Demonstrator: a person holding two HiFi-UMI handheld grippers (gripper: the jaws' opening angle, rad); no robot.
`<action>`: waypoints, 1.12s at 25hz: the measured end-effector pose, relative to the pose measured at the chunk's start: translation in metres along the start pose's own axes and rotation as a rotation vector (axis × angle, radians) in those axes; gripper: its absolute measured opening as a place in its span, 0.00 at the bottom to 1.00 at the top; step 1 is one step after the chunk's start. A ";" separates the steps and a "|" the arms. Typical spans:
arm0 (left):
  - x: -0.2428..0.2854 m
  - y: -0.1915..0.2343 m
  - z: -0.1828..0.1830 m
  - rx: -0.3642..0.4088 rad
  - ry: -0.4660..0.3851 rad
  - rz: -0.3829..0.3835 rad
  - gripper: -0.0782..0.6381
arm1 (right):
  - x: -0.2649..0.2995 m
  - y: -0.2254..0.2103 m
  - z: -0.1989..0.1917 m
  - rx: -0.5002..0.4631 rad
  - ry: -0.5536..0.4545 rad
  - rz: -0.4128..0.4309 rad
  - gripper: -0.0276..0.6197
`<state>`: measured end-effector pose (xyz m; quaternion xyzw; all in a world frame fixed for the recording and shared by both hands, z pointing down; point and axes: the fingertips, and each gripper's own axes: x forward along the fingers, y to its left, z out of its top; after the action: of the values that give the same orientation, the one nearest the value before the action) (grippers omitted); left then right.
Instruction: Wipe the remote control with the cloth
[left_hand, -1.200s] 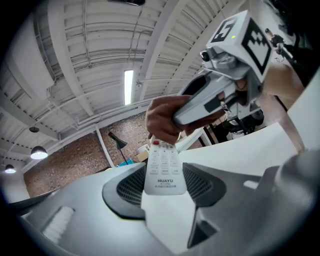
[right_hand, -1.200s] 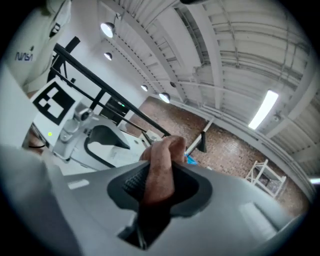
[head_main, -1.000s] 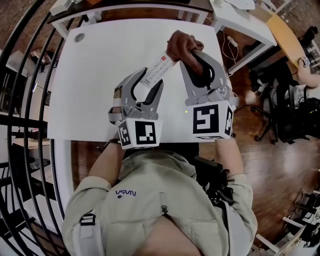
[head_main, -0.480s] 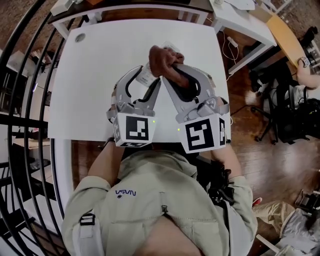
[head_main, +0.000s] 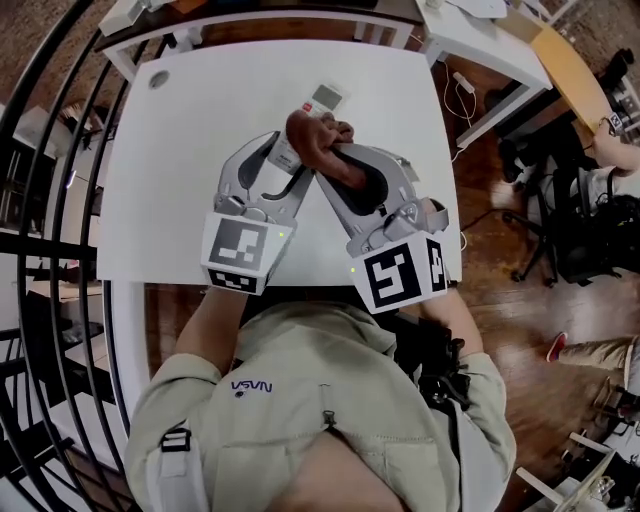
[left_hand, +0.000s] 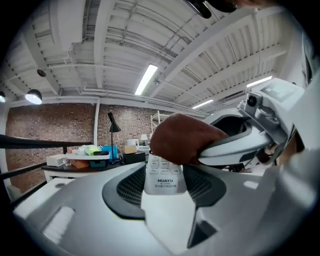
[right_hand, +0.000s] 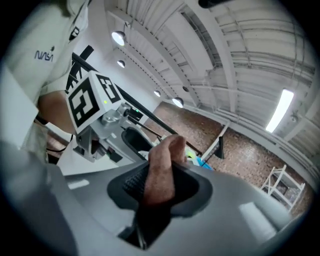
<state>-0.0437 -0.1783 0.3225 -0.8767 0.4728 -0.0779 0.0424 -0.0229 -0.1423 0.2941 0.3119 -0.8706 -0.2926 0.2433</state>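
A white remote control (head_main: 320, 101) is held above the white table (head_main: 190, 150); its far end with the screen sticks out past a brown cloth (head_main: 318, 138). My left gripper (head_main: 290, 162) is shut on the remote's near end. In the left gripper view the remote (left_hand: 164, 176) sits between the jaws with the cloth (left_hand: 184, 141) lying across it. My right gripper (head_main: 332, 152) is shut on the cloth and presses it against the remote's middle. In the right gripper view the cloth (right_hand: 162, 172) fills the gap between the jaws, with the left gripper (right_hand: 102, 122) just behind it.
The person's torso is close below the table's near edge. A black curved railing (head_main: 60, 200) runs along the left. To the right are another white desk (head_main: 480, 50), a cable on the wooden floor, and office chairs (head_main: 570, 220).
The right gripper has drawn the cloth from the remote's far end back toward its middle, uncovering the far end. The left gripper has rolled, swinging the remote to point further away.
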 end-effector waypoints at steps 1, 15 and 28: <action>-0.001 0.000 -0.001 -0.035 -0.001 -0.011 0.44 | -0.001 -0.003 0.002 0.014 -0.022 -0.004 0.20; -0.017 0.009 0.031 -0.422 -0.147 -0.145 0.44 | -0.002 -0.011 -0.004 0.173 -0.119 0.012 0.20; -0.027 -0.027 0.051 -0.553 -0.169 -0.357 0.44 | -0.005 -0.070 -0.015 0.175 -0.154 -0.181 0.21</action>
<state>-0.0268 -0.1410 0.2741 -0.9272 0.3101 0.1202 -0.1722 0.0173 -0.1888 0.2576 0.3860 -0.8771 -0.2593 0.1203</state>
